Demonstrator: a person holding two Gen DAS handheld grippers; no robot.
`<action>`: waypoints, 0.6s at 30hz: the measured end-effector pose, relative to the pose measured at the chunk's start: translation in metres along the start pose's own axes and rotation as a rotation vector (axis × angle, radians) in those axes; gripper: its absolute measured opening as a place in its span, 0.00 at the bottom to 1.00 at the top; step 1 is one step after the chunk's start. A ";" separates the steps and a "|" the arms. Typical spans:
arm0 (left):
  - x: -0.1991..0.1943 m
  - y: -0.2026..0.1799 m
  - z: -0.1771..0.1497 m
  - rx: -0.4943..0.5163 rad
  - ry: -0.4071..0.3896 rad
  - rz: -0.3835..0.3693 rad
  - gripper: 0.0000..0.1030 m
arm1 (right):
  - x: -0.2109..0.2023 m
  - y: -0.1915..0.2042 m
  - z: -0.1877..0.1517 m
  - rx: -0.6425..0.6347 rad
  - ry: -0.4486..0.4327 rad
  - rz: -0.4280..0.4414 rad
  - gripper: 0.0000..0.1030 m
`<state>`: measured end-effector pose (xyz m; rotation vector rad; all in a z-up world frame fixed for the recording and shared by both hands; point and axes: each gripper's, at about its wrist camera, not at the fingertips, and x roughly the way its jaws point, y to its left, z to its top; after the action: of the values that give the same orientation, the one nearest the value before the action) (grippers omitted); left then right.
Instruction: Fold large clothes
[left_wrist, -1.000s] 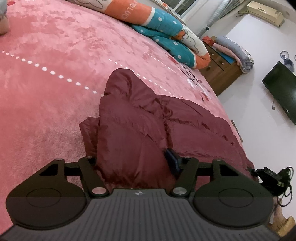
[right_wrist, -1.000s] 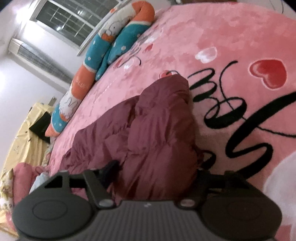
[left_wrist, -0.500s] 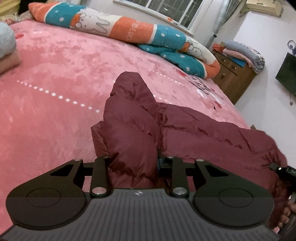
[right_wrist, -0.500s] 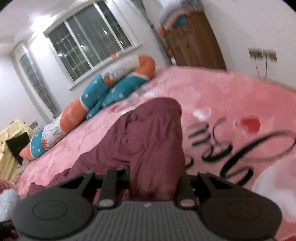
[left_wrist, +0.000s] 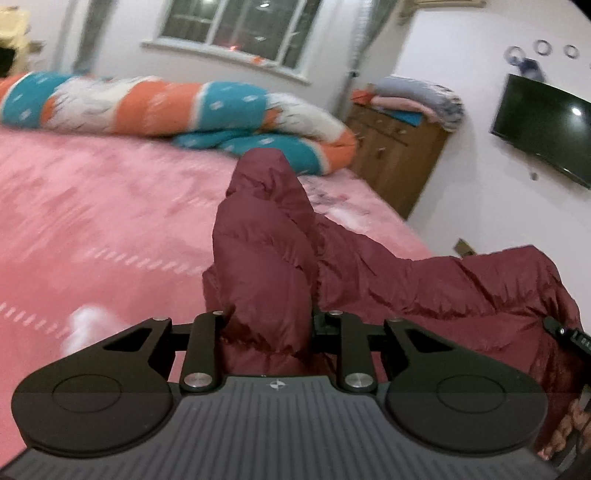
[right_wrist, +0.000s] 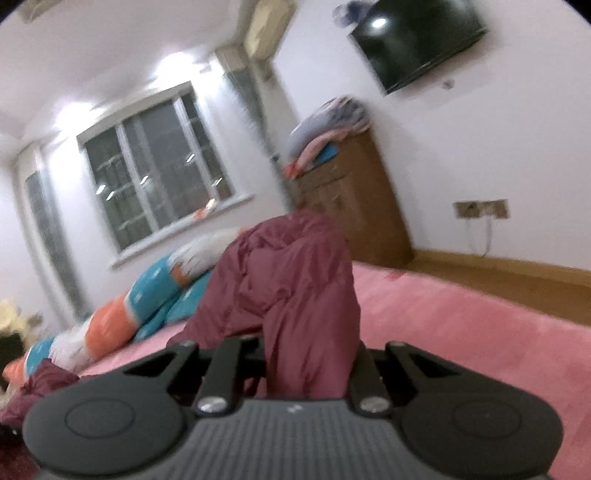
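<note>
My left gripper (left_wrist: 271, 325) is closing, pinching a puffy bunch of the maroon jacket (left_wrist: 388, 280); my right gripper (right_wrist: 306, 354) is closing too, with another bunch between its fingers. The jacket hangs lifted between both, its far end resting on the pink bed (left_wrist: 92, 229)

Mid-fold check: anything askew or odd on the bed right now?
Nothing damaged or spilled. The maroon jacket is bunched and puffy, not flat, pinched in both the left gripper and the right gripper, whose jaws are closing. Both views are motion-blurred.
</note>
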<state>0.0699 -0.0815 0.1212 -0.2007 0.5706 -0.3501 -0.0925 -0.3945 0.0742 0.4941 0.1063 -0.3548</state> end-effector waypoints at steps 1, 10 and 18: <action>0.009 -0.012 0.006 0.011 -0.007 -0.019 0.26 | 0.001 -0.007 0.004 0.002 -0.026 -0.023 0.11; 0.102 -0.103 0.021 0.140 -0.011 -0.123 0.22 | 0.030 -0.062 0.013 0.043 -0.115 -0.233 0.11; 0.164 -0.097 -0.014 0.187 0.080 -0.018 0.24 | 0.067 -0.072 -0.007 0.008 -0.006 -0.297 0.11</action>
<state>0.1646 -0.2341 0.0563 -0.0117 0.6117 -0.4280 -0.0558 -0.4708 0.0239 0.4852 0.1729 -0.6475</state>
